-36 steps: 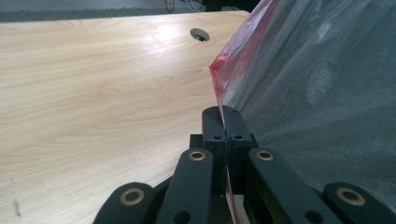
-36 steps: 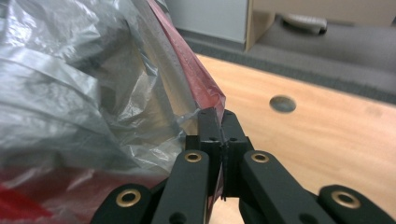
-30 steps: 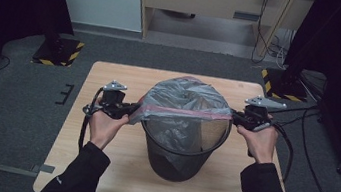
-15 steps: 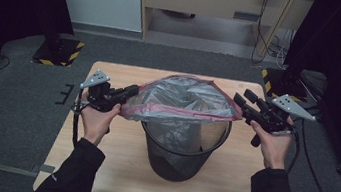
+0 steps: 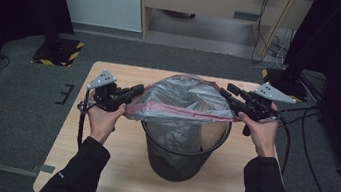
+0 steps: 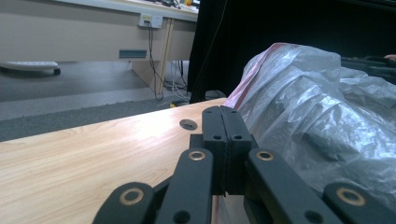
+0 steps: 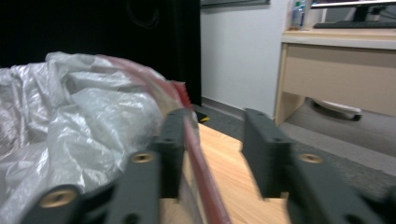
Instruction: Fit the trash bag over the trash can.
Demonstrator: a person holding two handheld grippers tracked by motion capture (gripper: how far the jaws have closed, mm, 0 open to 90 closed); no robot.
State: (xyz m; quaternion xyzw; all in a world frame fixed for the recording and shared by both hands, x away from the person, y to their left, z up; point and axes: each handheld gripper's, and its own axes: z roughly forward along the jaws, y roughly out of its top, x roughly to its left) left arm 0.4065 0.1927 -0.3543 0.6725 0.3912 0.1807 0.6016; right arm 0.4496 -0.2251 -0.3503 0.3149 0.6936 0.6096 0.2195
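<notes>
From the high view, a dark mesh wastebasket stands upright near the middle of the wooden table. A translucent grey bag liner with a red drawstring edge sits in it, its lower part hanging inside the basket and its upper part pulled up and spread above the rim. The left gripper is held at the bag's left edge, its jaws pointing right and slightly up, pressed together on the red hem. The left hand wraps the handle from below, with the forearm in a dark sleeve coming up from the bottom edge. The right gripper lies at the bag's right edge and points left toward the liner; the right hand holds it from beneath, wrist bent inward.

In the left gripper view, the two black jaws meet flat against each other over the tabletop, closed on the bag's hem. The crinkled liner bulges up just to the right, its red edge running along its near side.

In the right gripper view, the jaws stand apart, having just been closing, with the red drawstring edge lying against the inner face of the left jaw and the other jaw clear of it. The grey liner billows at the left, over the table.
</notes>
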